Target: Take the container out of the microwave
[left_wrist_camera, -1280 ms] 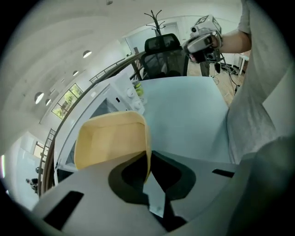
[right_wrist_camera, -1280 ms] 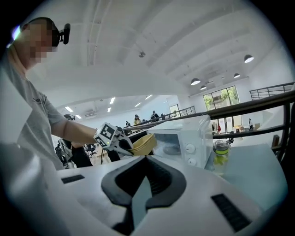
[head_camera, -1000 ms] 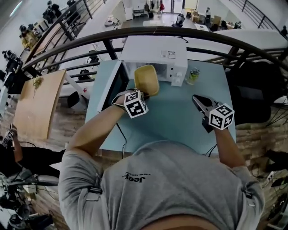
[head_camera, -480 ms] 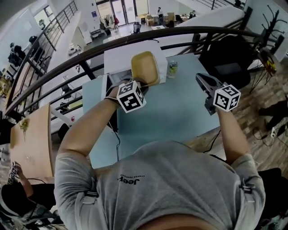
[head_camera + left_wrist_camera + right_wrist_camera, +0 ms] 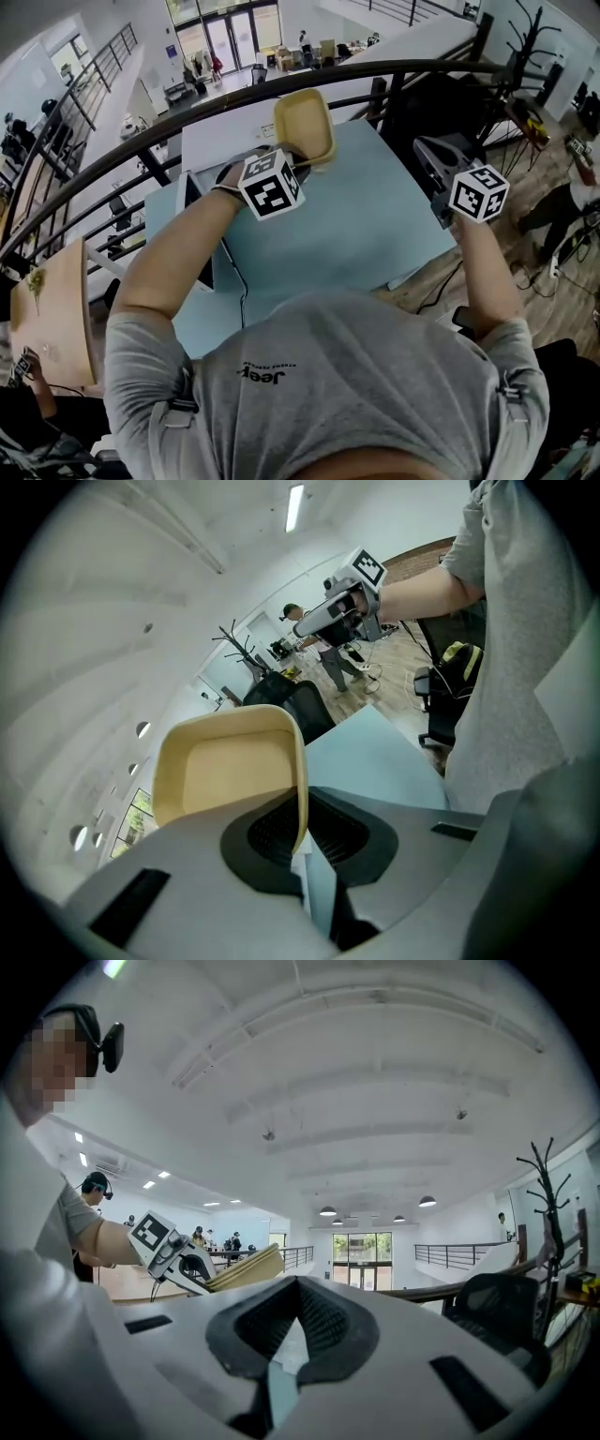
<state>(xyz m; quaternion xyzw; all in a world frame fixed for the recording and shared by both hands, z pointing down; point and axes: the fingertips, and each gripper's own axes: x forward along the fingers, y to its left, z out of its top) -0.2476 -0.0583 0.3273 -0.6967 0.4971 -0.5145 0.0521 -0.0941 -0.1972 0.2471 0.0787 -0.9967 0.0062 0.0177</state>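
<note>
The left gripper (image 5: 298, 822) pinches the near rim of the yellow container (image 5: 305, 127), which hangs in the air at twelve o'clock, clear of the white microwave (image 5: 230, 141) at eleven. The right gripper (image 5: 298, 1290), at two o'clock, has its jaws pressed together on nothing. With only one edge pinched, I'd hold the tub level and lower it gently onto the pale blue table (image 5: 366, 225). A dark railing (image 5: 403, 67) curves behind, with an open hall beyond
</note>
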